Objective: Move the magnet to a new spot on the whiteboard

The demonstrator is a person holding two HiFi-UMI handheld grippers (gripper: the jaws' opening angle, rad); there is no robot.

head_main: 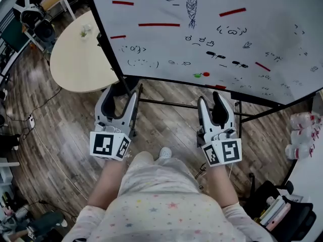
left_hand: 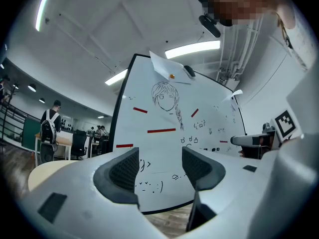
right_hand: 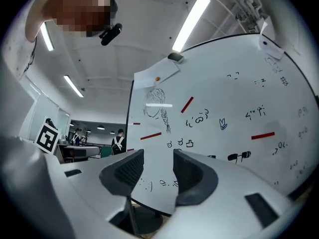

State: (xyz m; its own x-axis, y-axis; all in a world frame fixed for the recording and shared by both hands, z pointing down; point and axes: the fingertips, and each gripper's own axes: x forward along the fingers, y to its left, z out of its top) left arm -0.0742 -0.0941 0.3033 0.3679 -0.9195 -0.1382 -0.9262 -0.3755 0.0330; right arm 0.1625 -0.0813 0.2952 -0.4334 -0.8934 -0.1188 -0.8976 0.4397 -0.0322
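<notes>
The whiteboard [head_main: 212, 29] stands tilted in front of me, covered in small doodles and a sketch of a braided head. Several red strip magnets stick to it, among them a long one [head_main: 159, 24] and a slanted one [head_main: 232, 12]. A small round red magnet [head_main: 206, 74] sits beside a green one [head_main: 197, 75] near the bottom edge. An orange round magnet [left_hand: 172, 76] pins a paper sheet at the top. My left gripper [head_main: 121, 92] and right gripper [head_main: 212, 102] hang below the board's lower edge. Both are open and empty, short of the board.
A round beige table [head_main: 75, 59] stands left of the board. The board's black stand bars [head_main: 166, 104] cross the wooden floor between the grippers. White bottles [head_main: 303, 130] sit on a surface at the right. A person with a backpack [left_hand: 50, 128] stands far off.
</notes>
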